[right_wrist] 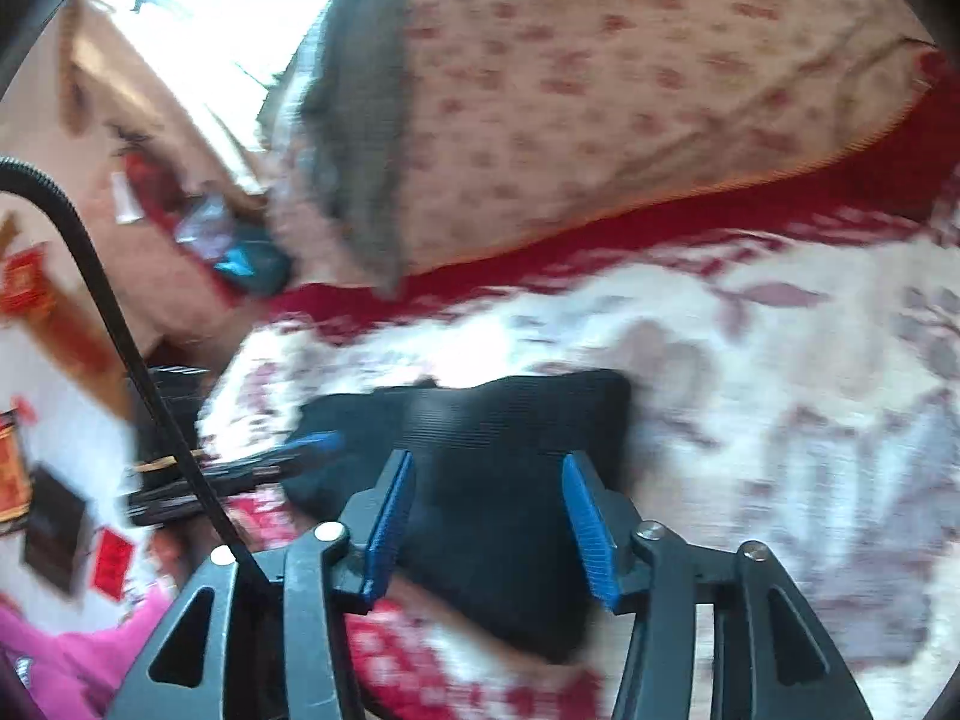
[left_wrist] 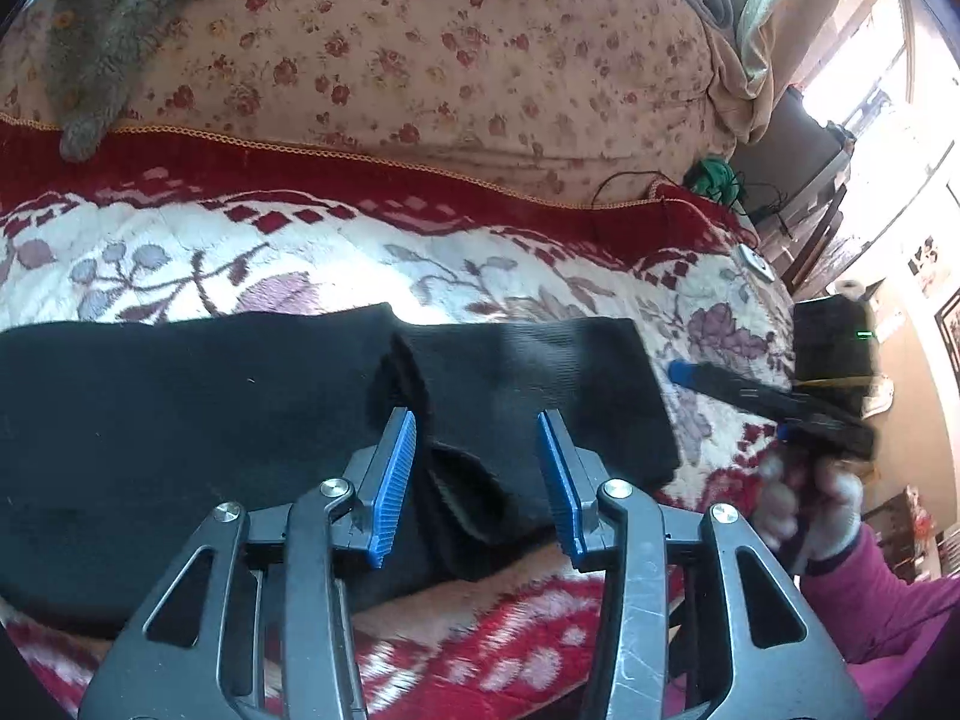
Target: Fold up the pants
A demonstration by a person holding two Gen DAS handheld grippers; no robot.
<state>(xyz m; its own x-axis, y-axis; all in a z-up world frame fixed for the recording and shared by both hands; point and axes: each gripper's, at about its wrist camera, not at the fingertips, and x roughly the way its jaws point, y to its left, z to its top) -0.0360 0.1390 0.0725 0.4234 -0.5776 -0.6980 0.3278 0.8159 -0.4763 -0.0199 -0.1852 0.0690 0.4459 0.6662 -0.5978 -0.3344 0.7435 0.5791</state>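
Note:
The black pants (left_wrist: 180, 432) lie folded across a red and white floral blanket (left_wrist: 360, 258), with a layered end toward the right. My left gripper (left_wrist: 475, 420) hangs open just over that end, blue pads apart, with cloth under the gap and nothing pinched. In the blurred right wrist view, the pants (right_wrist: 510, 420) show as a dark folded bundle. My right gripper (right_wrist: 487, 459) stands open above it, and its pads do not press the fabric. A hand in a white glove (left_wrist: 804, 504) with a pink sleeve holds the right tool at the right edge of the pants.
A rolled quilt with small red flowers (left_wrist: 420, 48) lies along the back of the bed, with a grey fleece (left_wrist: 102, 60) draped on it. Green cord and black cables (left_wrist: 714, 177) sit at the far right corner. A black cable (right_wrist: 120, 330) crosses the right wrist view.

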